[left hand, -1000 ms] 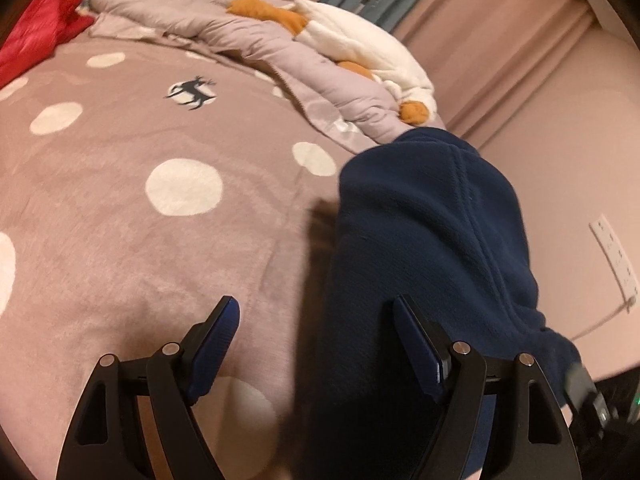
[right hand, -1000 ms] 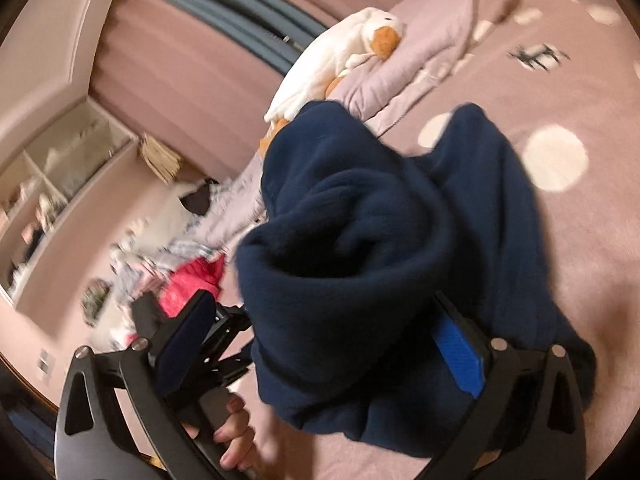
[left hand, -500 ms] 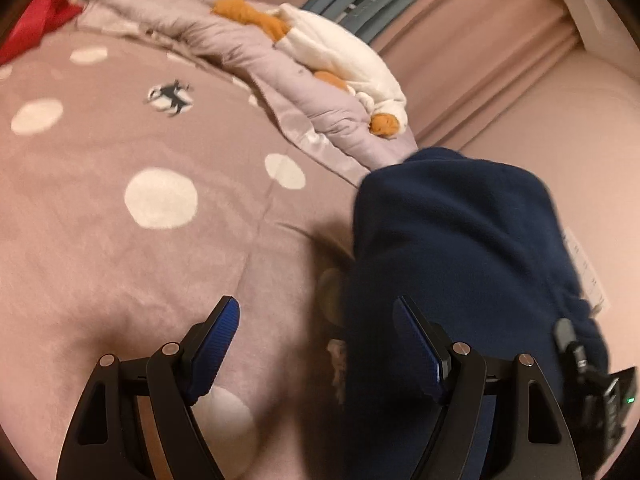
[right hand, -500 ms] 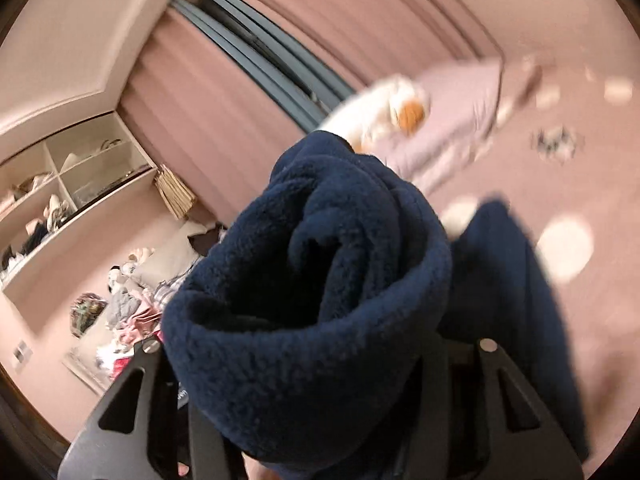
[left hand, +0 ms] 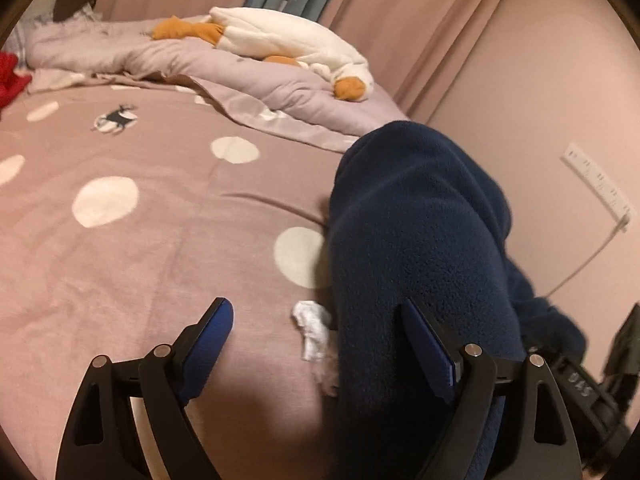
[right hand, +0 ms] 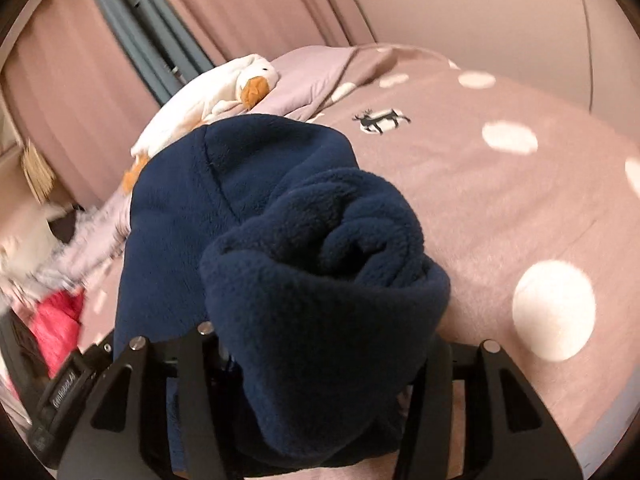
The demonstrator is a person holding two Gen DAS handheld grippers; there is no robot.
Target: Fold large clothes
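A navy fleece garment (left hand: 416,240) hangs in a bunched roll over the right side of the pink dotted bed (left hand: 160,240). My left gripper (left hand: 320,344) is open and empty; its right pad (left hand: 428,348) lies against the fleece. In the right wrist view the fleece (right hand: 320,280) fills the space between the fingers of my right gripper (right hand: 320,364), which is shut on a thick bundle of it and holds it above the bed (right hand: 500,208). The right pads are hidden by the cloth.
A white goose plush (left hand: 288,40) lies on a lilac quilt (left hand: 240,76) at the bed's far side. A small white crumpled scrap (left hand: 312,332) lies on the bed by the fleece. Red clothes (left hand: 10,76) lie at the far left. Curtains and a wall with a power strip (left hand: 596,184) stand behind.
My right gripper has closed on the fleece and lifted the bundle. The left gripper stayed open and drew back, uncovering the white scrap.
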